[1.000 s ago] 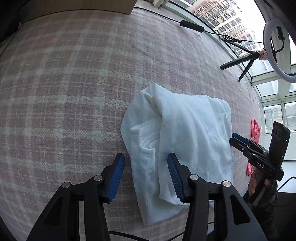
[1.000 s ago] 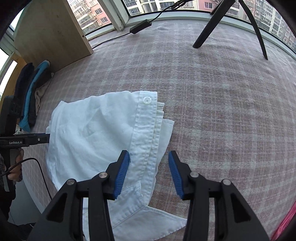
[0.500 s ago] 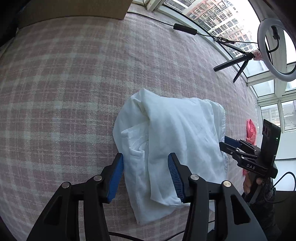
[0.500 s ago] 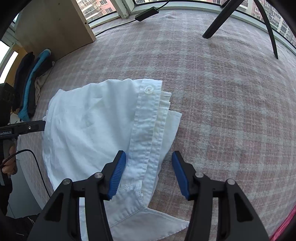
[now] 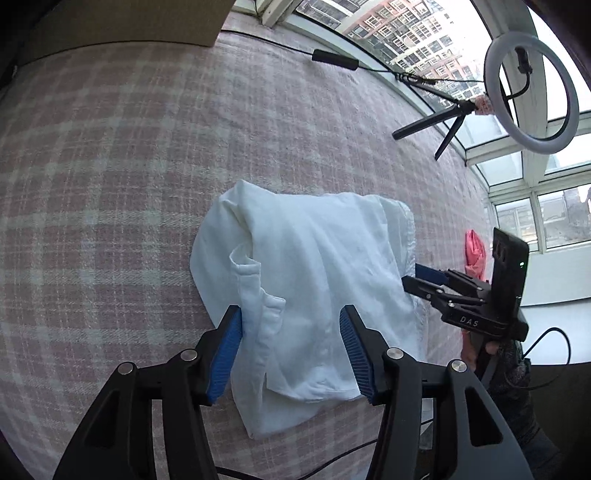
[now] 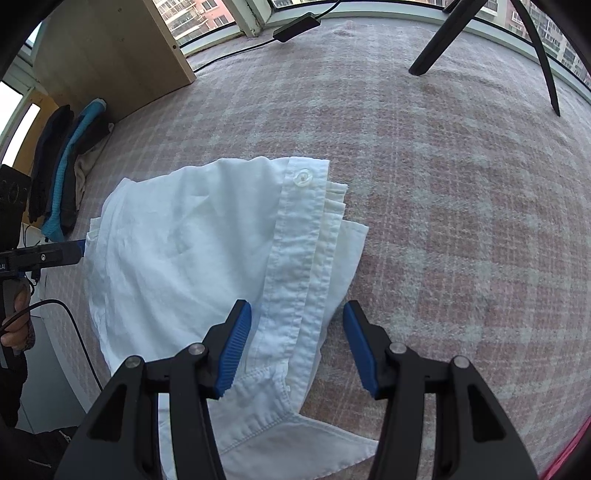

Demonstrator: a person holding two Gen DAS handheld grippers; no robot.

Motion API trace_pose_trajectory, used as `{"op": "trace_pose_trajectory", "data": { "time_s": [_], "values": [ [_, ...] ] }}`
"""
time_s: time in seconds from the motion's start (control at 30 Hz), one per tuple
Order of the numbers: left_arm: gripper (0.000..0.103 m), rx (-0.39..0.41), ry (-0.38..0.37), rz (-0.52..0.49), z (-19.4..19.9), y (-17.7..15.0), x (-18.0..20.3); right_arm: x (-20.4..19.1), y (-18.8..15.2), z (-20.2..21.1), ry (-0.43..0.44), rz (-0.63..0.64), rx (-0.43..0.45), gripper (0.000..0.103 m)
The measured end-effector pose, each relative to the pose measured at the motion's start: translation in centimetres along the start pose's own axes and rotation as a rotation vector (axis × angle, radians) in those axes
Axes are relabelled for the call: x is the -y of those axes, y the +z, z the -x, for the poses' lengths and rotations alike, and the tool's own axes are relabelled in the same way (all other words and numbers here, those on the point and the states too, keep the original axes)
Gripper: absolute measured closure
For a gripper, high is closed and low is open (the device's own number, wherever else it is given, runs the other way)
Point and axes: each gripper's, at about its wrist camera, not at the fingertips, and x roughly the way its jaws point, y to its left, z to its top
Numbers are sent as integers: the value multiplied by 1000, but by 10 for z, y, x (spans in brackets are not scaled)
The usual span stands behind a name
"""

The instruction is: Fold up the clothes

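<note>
The white shirt (image 5: 314, 280) lies folded on the plaid blanket (image 5: 110, 184). The left gripper (image 5: 291, 350), jaws just widening, and the right gripper (image 6: 297, 347) both stand open over the shirt's edges, gripping nothing.

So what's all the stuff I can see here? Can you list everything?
shirt: one, white, lying partly folded in the middle of the cloth
button: one, white, on the shirt's front strip near its far end
checked cloth: one, pink and white, covering the whole surface
ring light: one, white, on a black tripod by the window
wooden board: one, light brown, standing at the far left corner
dark and blue clothes: a small pile, by the wooden board
pink cloth: one, at the cloth's right edge
cable with black box: one, along the window side
left gripper: one, black with blue pads, open over the shirt's near edge
right gripper: one, black with blue pads, open over the button strip
</note>
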Motion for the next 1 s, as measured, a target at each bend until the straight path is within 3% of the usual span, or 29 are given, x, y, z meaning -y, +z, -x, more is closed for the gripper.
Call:
{"op": "trace_pose_trajectory", "data": {
  "time_s": [0.23,0.37,0.4,0.57,0.67,0.77,1.0],
  "values": [
    [47,9,177,-23,-6,-6,-11,-3,3,-6,-1,7,-1,51],
    [44,-1,177,13,-12,-5,-21,-11,7,-11,-26,37,-3,51],
    [39,-2,184,12,-16,-6,-19,-13,7,-12,-36,50,-3,51],
    [34,8,244,-44,-25,-10,-3,-22,5,-15,-77,108,-2,51],
    [44,7,223,-39,-25,-9,-3,-26,4,-17,-89,138,-2,52],
    [68,0,196,-41,-29,-10,2,-28,4,-17,-70,142,-3,60],
    [84,68,168,-42,-29,-18,3,-22,2,-18,23,115,18,85]
  ]
}}
